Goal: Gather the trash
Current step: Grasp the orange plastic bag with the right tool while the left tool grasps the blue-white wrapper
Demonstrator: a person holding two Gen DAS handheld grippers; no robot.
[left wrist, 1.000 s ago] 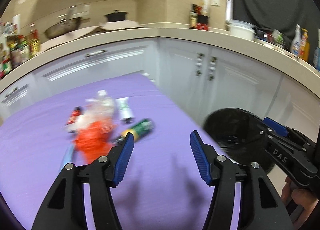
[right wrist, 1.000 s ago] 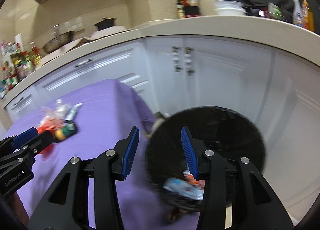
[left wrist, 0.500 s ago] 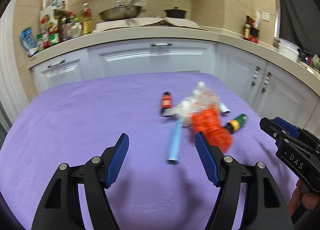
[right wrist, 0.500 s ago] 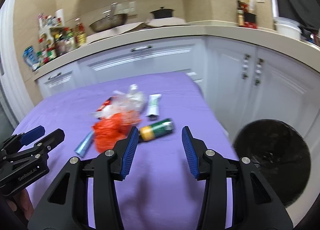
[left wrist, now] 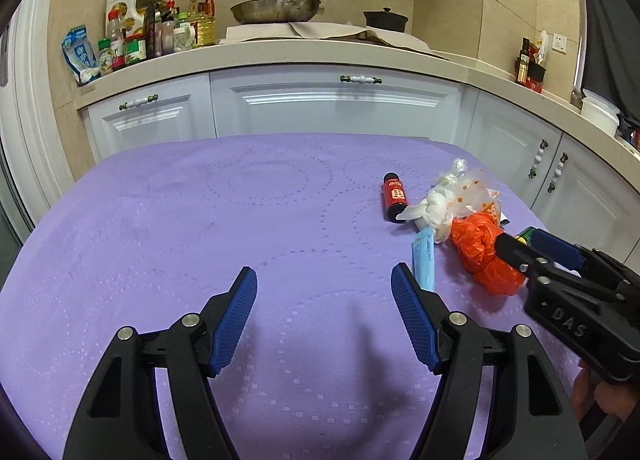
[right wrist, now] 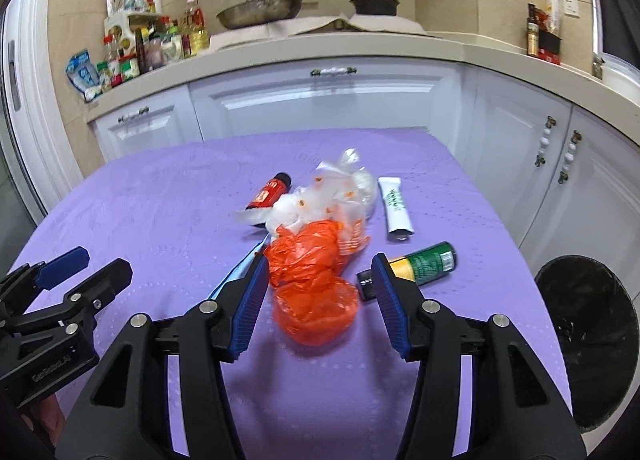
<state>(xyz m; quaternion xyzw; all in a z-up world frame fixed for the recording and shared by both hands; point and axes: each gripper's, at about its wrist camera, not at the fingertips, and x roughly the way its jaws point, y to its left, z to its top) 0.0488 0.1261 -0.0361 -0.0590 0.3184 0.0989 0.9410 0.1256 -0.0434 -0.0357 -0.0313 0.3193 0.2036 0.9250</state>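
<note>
A pile of trash lies on the purple tablecloth point(right wrist: 160, 200): a crumpled orange plastic bag point(right wrist: 312, 280), a clear spotted bag point(right wrist: 332, 196), a red bottle point(right wrist: 270, 192), a white tube point(right wrist: 394, 208), a green can point(right wrist: 424, 264) and a blue packet point(right wrist: 236, 272). My right gripper point(right wrist: 319, 266) hovers just short of the orange bag, which shows between its opening jaws with neither pad touching it. My left gripper point(left wrist: 323, 284) stands open over bare cloth, left of the pile. There the blue packet point(left wrist: 424, 260) lies beside its right finger and the orange bag point(left wrist: 484, 256) beyond, under the right gripper point(left wrist: 520, 242).
A black trash bin point(right wrist: 588, 340) stands on the floor off the table's right edge. White cabinets point(left wrist: 336, 104) and a counter with bottles point(left wrist: 160, 32), a pan point(left wrist: 276, 10) and a pot run behind the table. A hand shows under each gripper.
Both views have swung left, from the bin and cabinet corner onto the table. The trash pile is now closer to the right gripper, whose jaws stand wider. The left gripper has moved left of the pile.
</note>
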